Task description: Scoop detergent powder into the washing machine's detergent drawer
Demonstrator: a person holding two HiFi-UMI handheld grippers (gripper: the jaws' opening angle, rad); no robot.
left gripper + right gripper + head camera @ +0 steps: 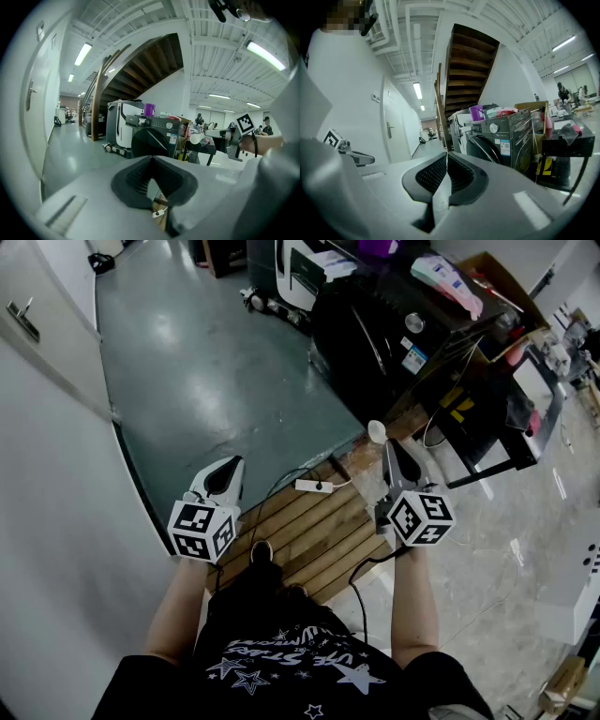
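My right gripper point(388, 444) is clamped on a white scoop point(376, 430) just short of the dark washing machine point(375, 329), while my left gripper point(229, 465), farther from it, has its jaws together on nothing.

Washing machine point(375, 334): seen steeply from above in the head view, its front is dark and no drawer outline can be made out on it.

Purple container point(380, 247), at the back edge of the machine's top: cut off by the picture's upper edge, so only its lower part shows.

Label point(505, 147) on the machine's front: the print is too small to read.

Scoop point(376, 430): only the white bowl shows past the tip of the right gripper point(395, 448). The handle is hidden within the closed jaws. Whether the bowl carries powder cannot be told.

Figures point(199, 119) at the far end of the room: too small to describe.

Door point(37, 329): cut off by the left edge.
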